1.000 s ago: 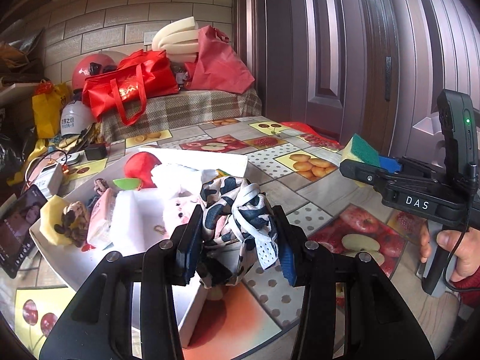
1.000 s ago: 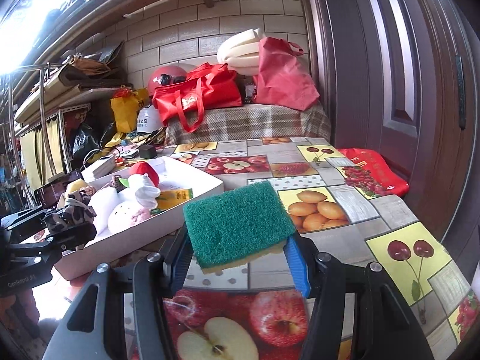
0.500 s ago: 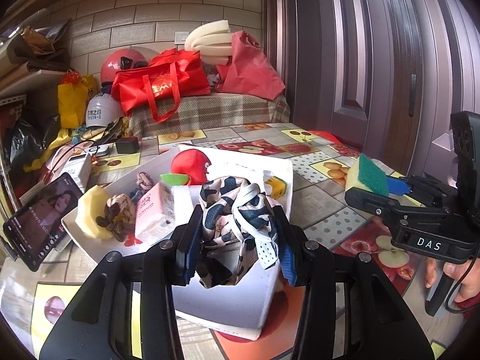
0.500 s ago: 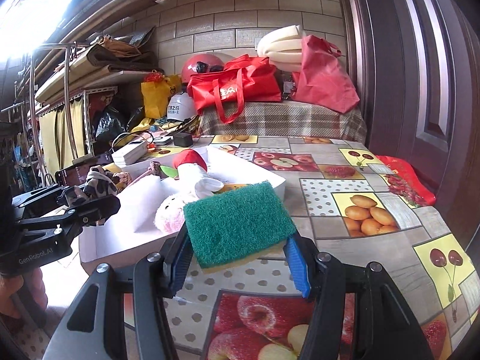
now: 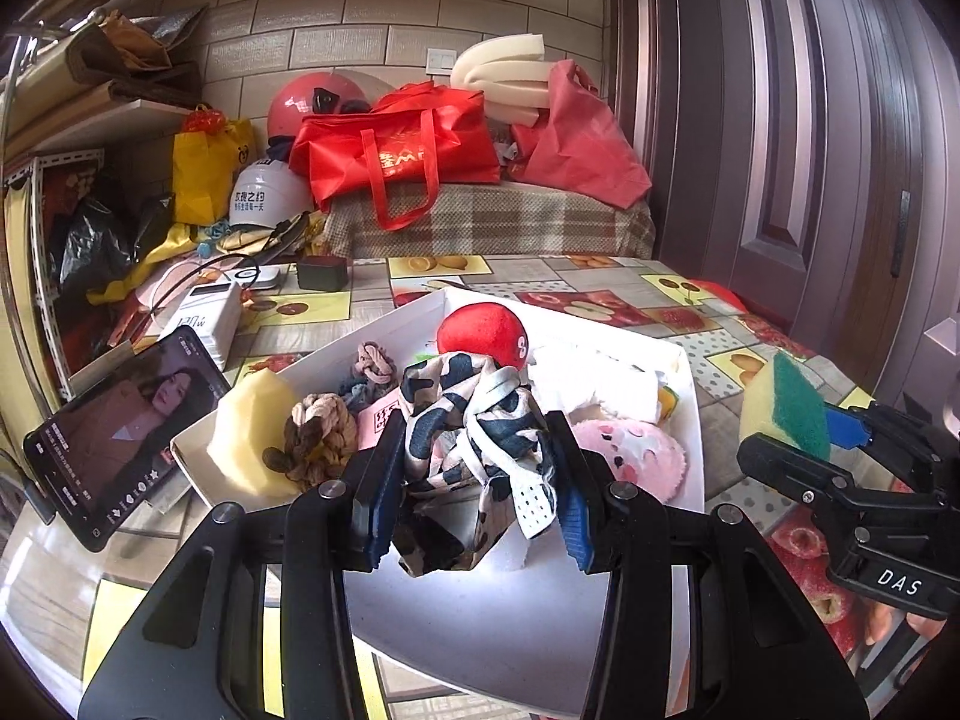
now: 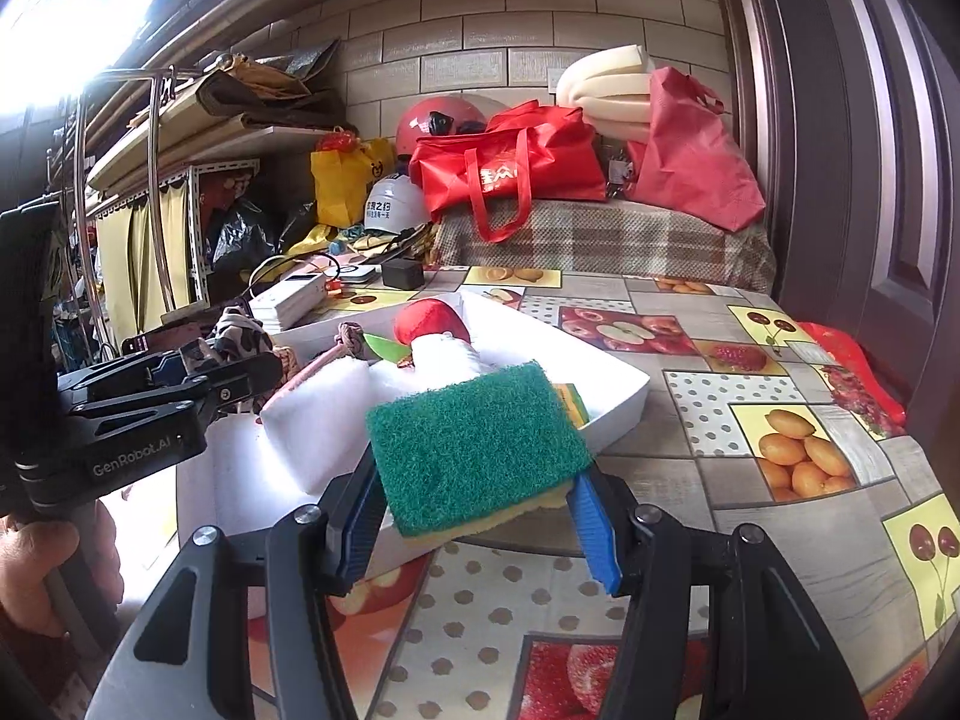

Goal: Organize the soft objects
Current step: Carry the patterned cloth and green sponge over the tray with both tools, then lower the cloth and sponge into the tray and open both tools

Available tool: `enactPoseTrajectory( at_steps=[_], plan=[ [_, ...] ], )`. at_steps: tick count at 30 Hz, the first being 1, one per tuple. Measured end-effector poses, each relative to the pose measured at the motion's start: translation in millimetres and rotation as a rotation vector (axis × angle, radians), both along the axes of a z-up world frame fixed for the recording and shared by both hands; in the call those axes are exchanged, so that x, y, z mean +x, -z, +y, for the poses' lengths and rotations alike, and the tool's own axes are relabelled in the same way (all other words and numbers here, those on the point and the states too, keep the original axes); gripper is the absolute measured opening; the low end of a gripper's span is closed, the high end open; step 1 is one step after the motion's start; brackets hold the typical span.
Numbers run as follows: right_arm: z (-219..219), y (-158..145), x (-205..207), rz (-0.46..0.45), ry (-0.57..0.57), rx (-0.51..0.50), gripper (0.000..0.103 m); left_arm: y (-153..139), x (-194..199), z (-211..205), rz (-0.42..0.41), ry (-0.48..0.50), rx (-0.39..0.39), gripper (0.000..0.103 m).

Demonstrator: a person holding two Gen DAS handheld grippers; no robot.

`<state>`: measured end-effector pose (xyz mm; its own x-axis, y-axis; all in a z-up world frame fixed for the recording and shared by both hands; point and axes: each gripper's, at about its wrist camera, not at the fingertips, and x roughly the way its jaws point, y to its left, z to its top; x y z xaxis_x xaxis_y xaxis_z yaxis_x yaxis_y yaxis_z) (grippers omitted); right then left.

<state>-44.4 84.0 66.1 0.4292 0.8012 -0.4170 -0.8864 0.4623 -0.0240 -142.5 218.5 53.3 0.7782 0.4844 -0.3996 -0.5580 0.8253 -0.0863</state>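
My left gripper point(image 5: 474, 501) is shut on a black-and-white patterned cloth point(image 5: 468, 438) and holds it above the near part of the white tray point(image 5: 690, 360). The tray holds a red plush ball point(image 5: 483, 330), a pink plush point(image 5: 630, 456), a yellow sponge point(image 5: 240, 438), braided hair ties point(image 5: 315, 432) and white cloths. My right gripper point(image 6: 480, 516) is shut on a green-and-yellow scouring sponge point(image 6: 474, 444), just above the tray's point(image 6: 624, 384) near right edge. It also shows in the left wrist view point(image 5: 786, 414), to the right of the tray.
A phone point(image 5: 120, 426) leans at the tray's left. A white power bank point(image 5: 204, 312) and a black charger point(image 5: 321, 273) lie behind it. Red bags point(image 5: 396, 150), helmets and foam sit on a plaid-covered bench at the back. A door point(image 5: 810, 120) is on the right.
Both grippers have moved left, over the tray, each still holding its object. The patterned cloth now hangs above the tray's near part and the sponge reaches its right edge.
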Motion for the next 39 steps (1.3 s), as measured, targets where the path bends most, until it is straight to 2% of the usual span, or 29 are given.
enactPoseTrajectory(
  at_steps=[6,13,23,31,39],
  plan=[
    [22,0,-6,-0.012,-0.029,-0.014,0.057,1,4,10,0.010,-0.021,-0.025,0.044],
    [44,2,-3,0.009,-0.030,-0.025,0.057,0,11,16,0.020,-0.039,0.002,0.044],
    [69,1,-2,-0.031,-0.022,-0.036,0.057,-1,17,35,0.019,-0.094,0.027,0.044],
    [81,0,11,-0.019,0.008,-0.036,0.057,-3,20,41,0.009,-0.111,0.049,0.044],
    [98,1,15,-0.046,0.024,-0.054,0.058,0,24,53,0.013,-0.132,0.018,0.044]
  ],
)
